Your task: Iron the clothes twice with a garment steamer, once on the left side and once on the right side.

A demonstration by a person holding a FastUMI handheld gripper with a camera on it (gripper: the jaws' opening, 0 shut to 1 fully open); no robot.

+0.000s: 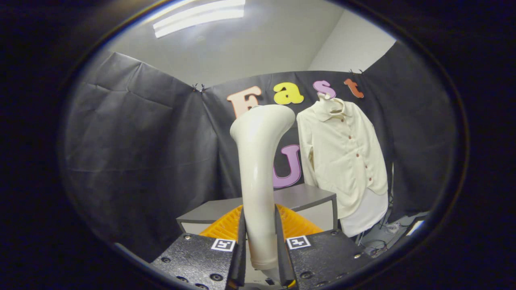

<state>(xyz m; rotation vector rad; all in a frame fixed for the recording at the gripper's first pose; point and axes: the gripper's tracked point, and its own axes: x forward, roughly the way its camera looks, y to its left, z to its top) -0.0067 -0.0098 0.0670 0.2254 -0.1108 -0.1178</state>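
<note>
Gripper (260,245) is clamping the garment steamer (258,169) handle between both fingers, head upright; shirt (342,157) is hanging at two o'clock beyond, so swinging right and squaring the head to the fabric looks wise.

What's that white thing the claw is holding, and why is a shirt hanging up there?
The claw is shut on a garment steamer, gripping its white handle from both sides and holding it upright. Beyond it and off to the side, a cream shirt hangs on a hanger against the black booth wall. The steamer's head is not touching the shirt, so the ironing hasn't begun. A grey cabinet stands below, in front of the wall.
</note>
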